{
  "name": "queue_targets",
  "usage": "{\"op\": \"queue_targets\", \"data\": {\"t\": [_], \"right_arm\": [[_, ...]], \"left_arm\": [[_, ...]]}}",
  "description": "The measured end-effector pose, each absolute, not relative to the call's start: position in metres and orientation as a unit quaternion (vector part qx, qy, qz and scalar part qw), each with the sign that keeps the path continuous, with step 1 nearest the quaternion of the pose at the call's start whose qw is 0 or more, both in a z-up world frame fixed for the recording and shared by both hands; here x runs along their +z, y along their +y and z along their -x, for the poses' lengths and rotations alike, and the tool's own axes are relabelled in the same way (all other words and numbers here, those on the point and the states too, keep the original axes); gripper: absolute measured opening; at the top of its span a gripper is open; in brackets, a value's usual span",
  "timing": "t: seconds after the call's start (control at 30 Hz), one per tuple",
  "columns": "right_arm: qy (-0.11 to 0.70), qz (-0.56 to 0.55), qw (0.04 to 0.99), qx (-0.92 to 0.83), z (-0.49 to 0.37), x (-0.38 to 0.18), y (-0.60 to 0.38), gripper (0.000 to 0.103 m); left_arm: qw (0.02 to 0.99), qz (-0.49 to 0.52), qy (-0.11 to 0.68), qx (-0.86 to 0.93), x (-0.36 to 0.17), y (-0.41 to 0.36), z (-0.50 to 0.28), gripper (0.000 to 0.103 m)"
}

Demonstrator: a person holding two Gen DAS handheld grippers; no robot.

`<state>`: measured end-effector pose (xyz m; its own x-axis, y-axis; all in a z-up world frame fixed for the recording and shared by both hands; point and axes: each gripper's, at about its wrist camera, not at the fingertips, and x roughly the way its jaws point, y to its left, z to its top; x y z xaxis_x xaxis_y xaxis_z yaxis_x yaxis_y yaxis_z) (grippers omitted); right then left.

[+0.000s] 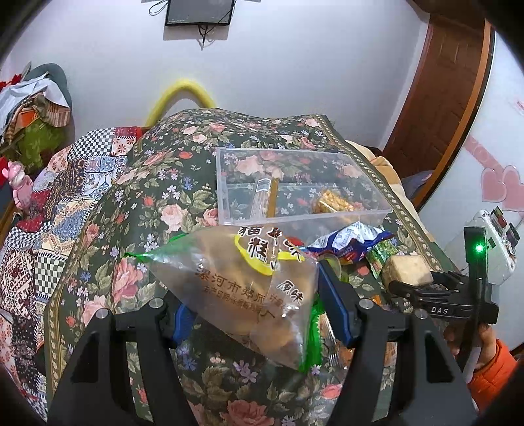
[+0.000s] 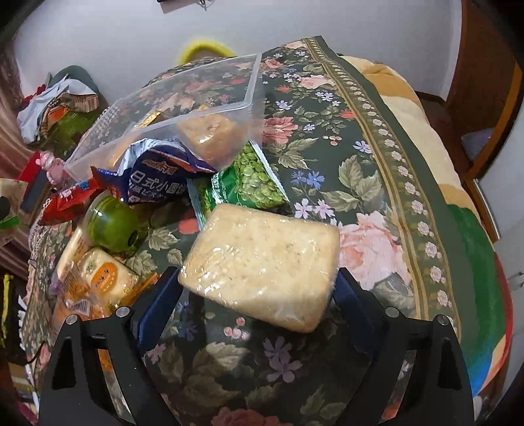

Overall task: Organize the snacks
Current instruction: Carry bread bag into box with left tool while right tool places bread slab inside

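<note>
The left claw (image 1: 252, 311) grips a light, crinkly cake bag (image 1: 249, 288) above the floral bedspread (image 1: 147, 183); the right claw (image 2: 258, 291) pinches a stiff, crumbly wrapped rice cake (image 2: 265, 268) by its short edges, near the clear box (image 2: 196, 108)

Clear snack bag (image 1: 242, 295) covers left finger pad; bag's lower contents blurred. Monitor (image 1: 199, 12) cut by top edge. Blue biscuit packet (image 2: 157, 173) hides clear box's (image 2: 252, 98) near corner.
</note>
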<state>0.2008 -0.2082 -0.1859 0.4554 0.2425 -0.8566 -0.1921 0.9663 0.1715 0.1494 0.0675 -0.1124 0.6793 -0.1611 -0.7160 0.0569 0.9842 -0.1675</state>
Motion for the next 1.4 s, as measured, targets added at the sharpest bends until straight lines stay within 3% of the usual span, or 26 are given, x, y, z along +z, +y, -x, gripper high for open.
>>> {"op": "queue_targets", "data": {"t": [0.23, 0.93, 1.4], "right_arm": [[0.497, -0.025, 0.858, 0.123, -0.204, -0.184, -0.210, 0.081], [0.389, -0.035, 0.908, 0.152, -0.243, -0.100, -0.196, 0.080], [0.433, -0.002, 0.877, 0.208, -0.294, -0.121, -0.126, 0.080]], "left_arm": [[0.916, 0.063, 0.390, -0.064, -0.107, 0.063, -0.165, 0.067], [0.914, 0.057, 0.397, -0.065, -0.098, 0.051, -0.256, 0.067], [0.890, 0.069, 0.448, -0.061, -0.140, 0.065, -0.297, 0.067]]}}
